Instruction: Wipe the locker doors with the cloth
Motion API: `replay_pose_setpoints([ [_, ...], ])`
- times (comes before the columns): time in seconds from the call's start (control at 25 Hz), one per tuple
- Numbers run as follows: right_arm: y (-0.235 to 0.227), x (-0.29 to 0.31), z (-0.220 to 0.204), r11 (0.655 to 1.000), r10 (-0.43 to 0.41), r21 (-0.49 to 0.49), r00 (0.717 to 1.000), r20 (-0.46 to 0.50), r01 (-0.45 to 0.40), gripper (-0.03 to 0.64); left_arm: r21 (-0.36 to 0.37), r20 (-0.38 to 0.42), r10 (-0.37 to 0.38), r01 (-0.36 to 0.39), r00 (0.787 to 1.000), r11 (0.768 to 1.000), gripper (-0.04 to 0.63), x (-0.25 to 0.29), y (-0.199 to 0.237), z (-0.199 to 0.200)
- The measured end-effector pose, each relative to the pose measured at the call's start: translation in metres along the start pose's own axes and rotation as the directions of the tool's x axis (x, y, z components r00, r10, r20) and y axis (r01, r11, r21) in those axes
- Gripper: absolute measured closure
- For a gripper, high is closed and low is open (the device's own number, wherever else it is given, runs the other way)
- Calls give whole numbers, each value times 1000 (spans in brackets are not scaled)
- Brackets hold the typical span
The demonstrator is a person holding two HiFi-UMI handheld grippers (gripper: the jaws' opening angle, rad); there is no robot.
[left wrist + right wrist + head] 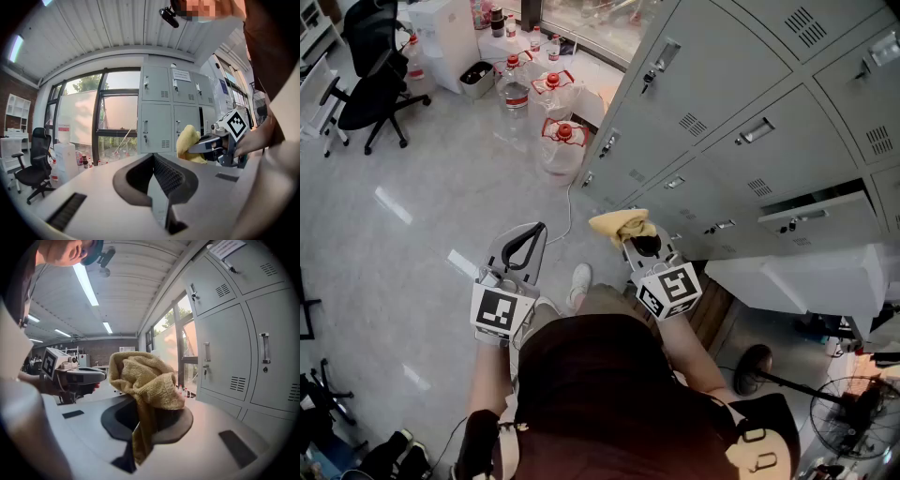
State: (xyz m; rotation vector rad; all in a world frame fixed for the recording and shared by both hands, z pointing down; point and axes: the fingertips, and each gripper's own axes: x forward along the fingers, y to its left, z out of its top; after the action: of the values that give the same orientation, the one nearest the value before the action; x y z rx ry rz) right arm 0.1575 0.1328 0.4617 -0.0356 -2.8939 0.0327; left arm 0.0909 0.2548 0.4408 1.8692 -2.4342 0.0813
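Observation:
A yellow cloth (621, 224) is bunched at the tip of my right gripper (634, 238), whose jaws are shut on it; in the right gripper view the cloth (144, 385) hangs over the jaws and down between them. The grey lockers (741, 122) stand just ahead and to the right of the cloth, which is close to a lower door but apart from it. My left gripper (525, 246) is held to the left over the floor, jaws shut with nothing between them. The left gripper view shows the locker doors (157, 119) ahead, and the right gripper (220, 143) with the cloth (190, 140).
Large water bottles with red caps (562, 141) stand on the floor by the lockers' left end. A black office chair (370, 89) is far left. One lower locker door (806, 277) hangs open at the right. A fan (853, 412) stands at the bottom right.

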Motion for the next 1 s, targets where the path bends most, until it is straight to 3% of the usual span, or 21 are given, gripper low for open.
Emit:
replay_pose_setpoints([
  [0.28,-45,26,7,1000,21,15,1000,7,-21,563,50,-1,-19,19,1000,999,588,56,3,6],
  [0.48,-79,39,14,999,37,27,999,26,-37,561,30,-36,-24,25,999,999,588,100,4,10],
  [1.0,-175,57,29,998,25,50,997,79,-29,561,89,-65,-11,16,998,996,588,198,6,13],
])
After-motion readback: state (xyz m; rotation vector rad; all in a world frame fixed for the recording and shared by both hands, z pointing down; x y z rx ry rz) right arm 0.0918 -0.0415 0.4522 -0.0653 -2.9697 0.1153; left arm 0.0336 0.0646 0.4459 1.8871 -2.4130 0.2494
